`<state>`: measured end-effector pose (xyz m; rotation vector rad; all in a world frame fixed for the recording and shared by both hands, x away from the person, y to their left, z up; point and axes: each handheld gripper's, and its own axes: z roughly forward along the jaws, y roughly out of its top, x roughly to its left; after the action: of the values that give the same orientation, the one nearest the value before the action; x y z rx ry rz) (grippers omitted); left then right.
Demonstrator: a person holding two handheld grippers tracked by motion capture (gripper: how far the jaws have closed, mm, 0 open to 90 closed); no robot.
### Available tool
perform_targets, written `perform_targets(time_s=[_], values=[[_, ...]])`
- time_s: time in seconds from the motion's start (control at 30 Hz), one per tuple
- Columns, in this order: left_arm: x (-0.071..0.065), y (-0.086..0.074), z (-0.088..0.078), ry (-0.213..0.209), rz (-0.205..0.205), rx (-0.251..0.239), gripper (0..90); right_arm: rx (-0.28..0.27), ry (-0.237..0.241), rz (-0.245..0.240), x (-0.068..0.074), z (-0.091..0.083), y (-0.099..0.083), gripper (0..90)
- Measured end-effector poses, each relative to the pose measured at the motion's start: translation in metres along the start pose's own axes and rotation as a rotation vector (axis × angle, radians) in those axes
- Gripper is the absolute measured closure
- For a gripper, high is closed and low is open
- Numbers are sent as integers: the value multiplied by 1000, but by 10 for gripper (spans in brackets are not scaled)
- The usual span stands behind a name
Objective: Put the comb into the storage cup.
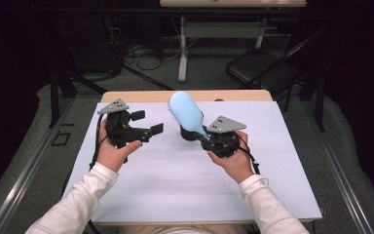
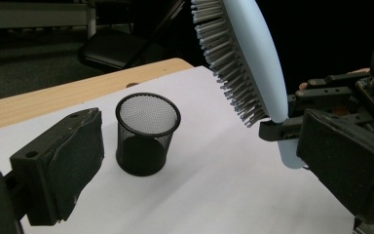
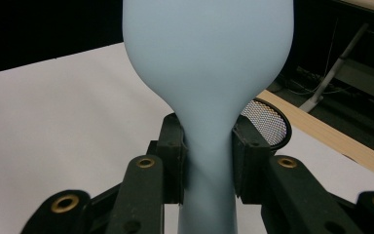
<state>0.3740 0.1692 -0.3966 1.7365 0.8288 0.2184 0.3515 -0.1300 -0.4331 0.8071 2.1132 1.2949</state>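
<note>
Tabletop (image 1: 141,195): white sheet over wood, carrying black mesh cup (image 2: 147,134), upright, mouth open.
Hairbrush (image 1: 187,113): pale blue, held aloft just above the cup, head up, bristles toward left claw.
Right claw (image 3: 208,156): clamped on brush neck. Advised: tip handle downward, centre over rim, lower slowly.
Left claw (image 1: 146,123): jaws apart, empty; free to steady the cup.
</note>
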Motion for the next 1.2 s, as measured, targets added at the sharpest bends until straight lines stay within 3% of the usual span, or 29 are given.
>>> perform_targets(time_s=[0.77,1.2], values=[[6,21,5,-9,-52,3,48,-18,2,1,5,4,0,697],[5,28,9,-42,-88,0,48,-26,5,4,7,5,0,696]])
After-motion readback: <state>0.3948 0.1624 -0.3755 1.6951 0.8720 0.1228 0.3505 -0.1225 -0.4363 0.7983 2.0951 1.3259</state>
